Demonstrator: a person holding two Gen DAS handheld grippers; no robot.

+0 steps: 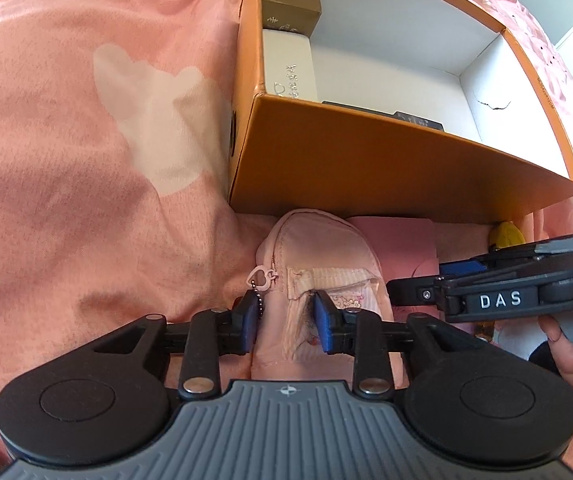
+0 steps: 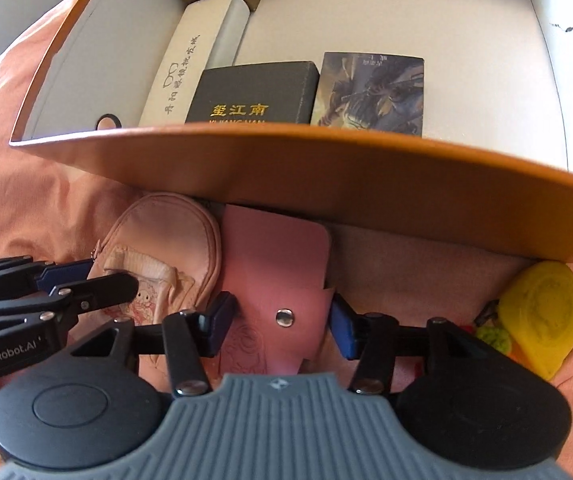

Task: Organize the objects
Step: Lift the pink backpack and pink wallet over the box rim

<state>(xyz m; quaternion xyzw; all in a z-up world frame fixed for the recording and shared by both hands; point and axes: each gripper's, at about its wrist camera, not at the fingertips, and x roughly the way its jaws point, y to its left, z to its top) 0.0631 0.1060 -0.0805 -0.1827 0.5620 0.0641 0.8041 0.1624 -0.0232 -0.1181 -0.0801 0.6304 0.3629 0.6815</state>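
I'm working both tongs low over the pink bedding (image 1: 66,128), right up against the near wall of the orange box (image 1: 366,160), which is rising just ahead of both sets of fingers. Inside it, beyond the wall, the white glasses case (image 2: 190,76), the dark book (image 2: 252,96) and the picture card (image 2: 374,92) are lying along the left and near side, so the open white floor is far and to the right. My left tongs (image 1: 286,316) are closing on the pink pouch (image 1: 318,248); the blue pads look pressed into its front pocket, so I'm judging it gripped. My right tongs (image 2: 282,322) are straddling the pink snap wallet (image 2: 278,264), fingers spread with a gap on each side, not yet gripping. To do this well, I'm thinking: lift the pouch straight up until it's clearing the box rim, then carry it forward. The pouch and wallet are touching and the two tongs are crowding each other, so one should be moving at a time. The yellow tape measure (image 2: 542,312) is sitting off to the right of my right tongs, against the box.
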